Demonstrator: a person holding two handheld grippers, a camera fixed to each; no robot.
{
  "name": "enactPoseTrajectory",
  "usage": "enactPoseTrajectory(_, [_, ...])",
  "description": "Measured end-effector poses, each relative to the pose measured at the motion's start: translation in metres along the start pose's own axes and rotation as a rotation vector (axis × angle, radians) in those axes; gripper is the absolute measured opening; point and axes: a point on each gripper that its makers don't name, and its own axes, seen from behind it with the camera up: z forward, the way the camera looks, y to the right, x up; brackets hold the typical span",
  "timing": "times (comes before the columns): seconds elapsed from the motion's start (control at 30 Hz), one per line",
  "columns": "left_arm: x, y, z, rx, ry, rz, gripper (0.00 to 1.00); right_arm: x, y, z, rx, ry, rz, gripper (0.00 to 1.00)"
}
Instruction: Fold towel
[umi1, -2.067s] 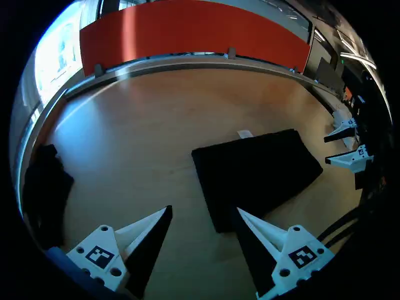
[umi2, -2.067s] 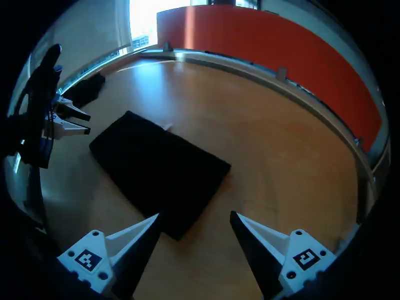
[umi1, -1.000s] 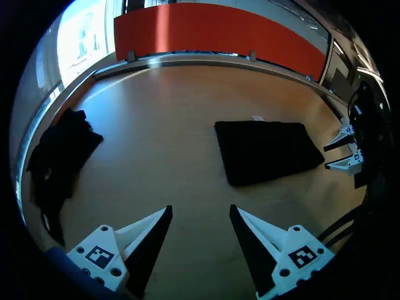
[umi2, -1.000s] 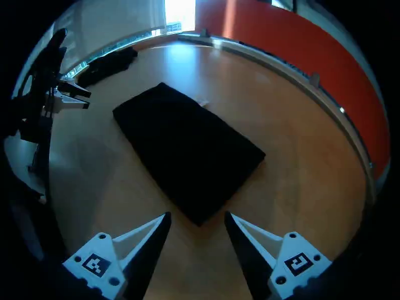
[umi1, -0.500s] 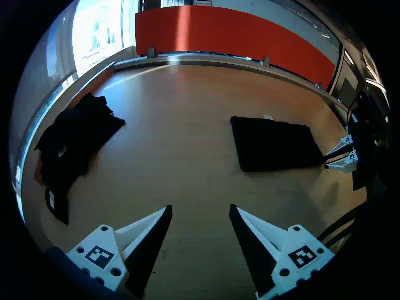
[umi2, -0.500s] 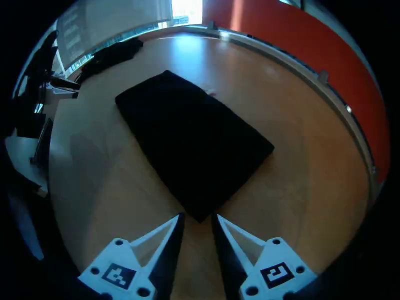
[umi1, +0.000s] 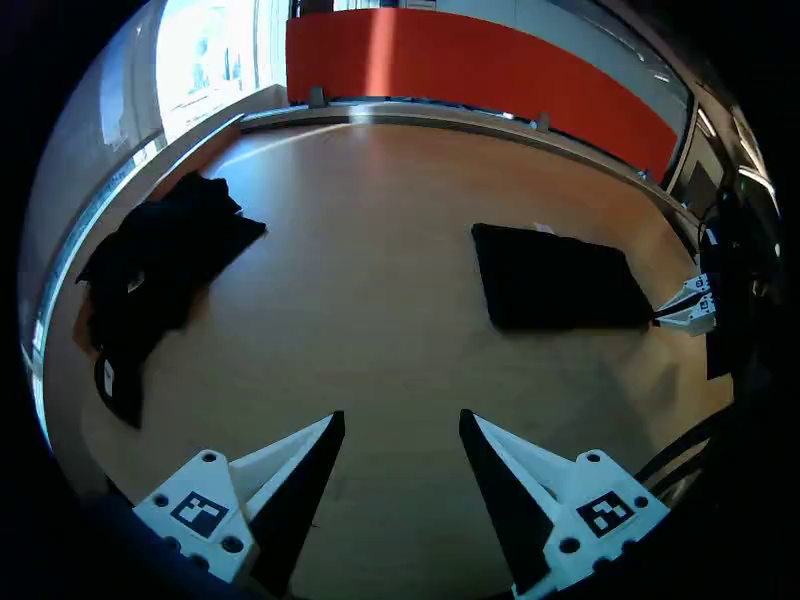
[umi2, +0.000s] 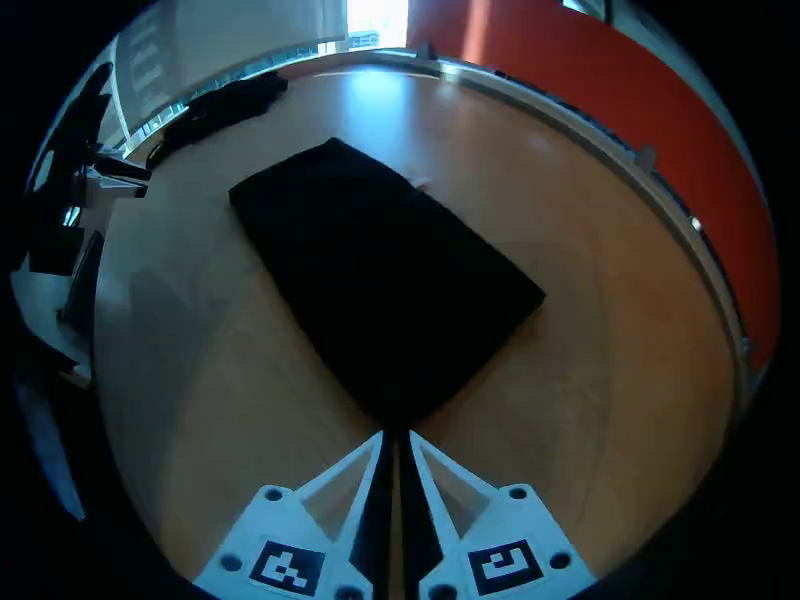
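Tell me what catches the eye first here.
A folded black towel lies on the wooden table, the right hand-held gripper pinching its near corner. In the left gripper view, a heap of dark cloth sits at the table's left edge, with an orange panel behind the far rim.

Left view far, right near (shared towel (umi2: 385, 275))

free: tabletop (umi1: 370, 260) between clothes heap (umi1: 150, 270) and towel (umi1: 555, 280) | edge: red panel (umi1: 480, 70)

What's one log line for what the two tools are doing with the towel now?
right tool: shut on near corner of towel | left tool: open, over table | towel: folded, lying flat
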Motion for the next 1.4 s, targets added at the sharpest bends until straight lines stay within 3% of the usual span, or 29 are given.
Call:
enactPoseTrajectory(0.4, [0.005,-0.001,-0.005,-0.005,0.017,-0.009,0.84,0.03,0.005,-0.012,-0.032,0.04,-0.063,0.02])
enactPoseTrajectory(1.03, [0.018,-0.008,-0.019,-0.014,0.064,-0.061,0.84,0.155,0.006,-0.043,-0.052,0.188,-0.208,0.02])
enactPoseTrajectory(1.4, [0.016,-0.009,-0.023,-0.024,0.066,-0.075,0.84,0.174,0.0,-0.04,-0.033,0.188,-0.257,0.02])
